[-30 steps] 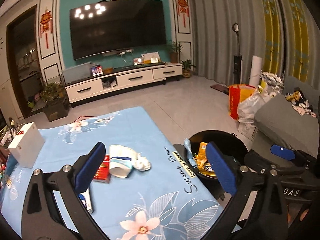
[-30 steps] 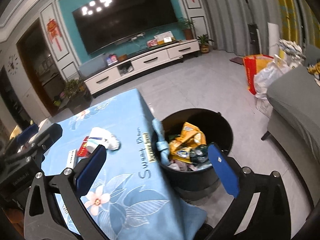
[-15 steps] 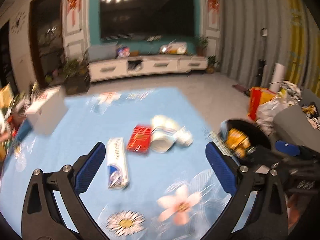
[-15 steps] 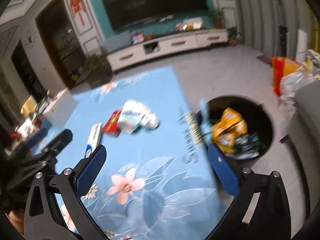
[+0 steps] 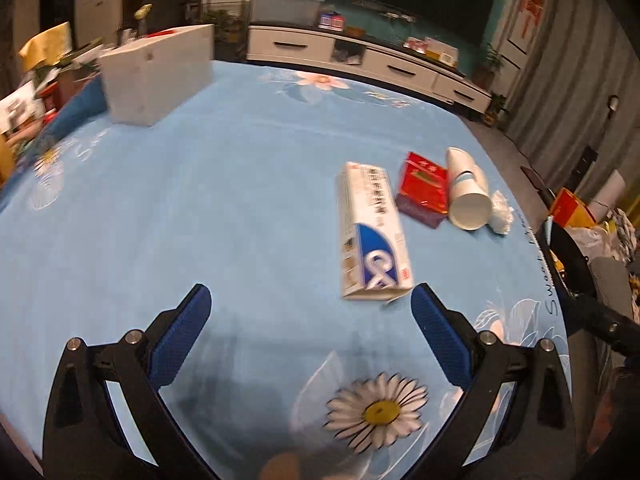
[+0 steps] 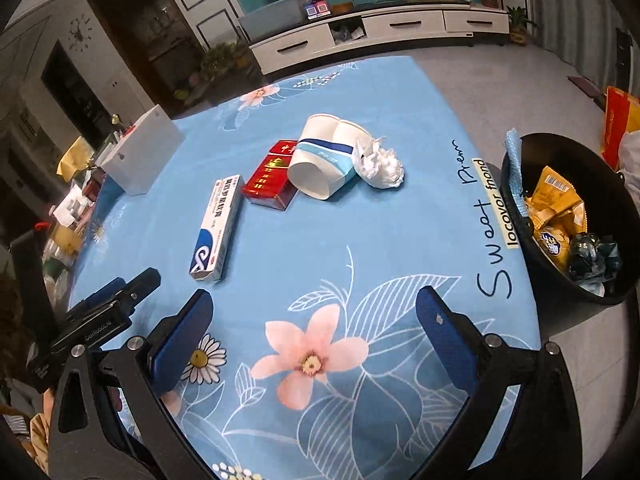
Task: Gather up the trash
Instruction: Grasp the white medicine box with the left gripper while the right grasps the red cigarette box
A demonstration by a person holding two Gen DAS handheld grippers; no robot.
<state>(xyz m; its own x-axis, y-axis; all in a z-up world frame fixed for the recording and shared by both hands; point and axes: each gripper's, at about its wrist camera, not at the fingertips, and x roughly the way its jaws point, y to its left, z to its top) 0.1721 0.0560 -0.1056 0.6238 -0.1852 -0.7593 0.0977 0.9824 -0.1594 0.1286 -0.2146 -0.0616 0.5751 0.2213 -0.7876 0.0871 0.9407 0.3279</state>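
Left hand-held gripper (image 5: pixel 306 316): jaws wide, empty. Long white-and-blue cardboard carton (image 5: pixel 370 232) lies flat on the blue floral worktop (image 5: pixel 200 208), just ahead, right of frame centre, long axis running away. Right hand-held gripper (image 6: pixel 314 320): wide, empty, farther off.

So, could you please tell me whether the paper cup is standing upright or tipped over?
Tipped over: the paper cup lies on its side, its open mouth showing.
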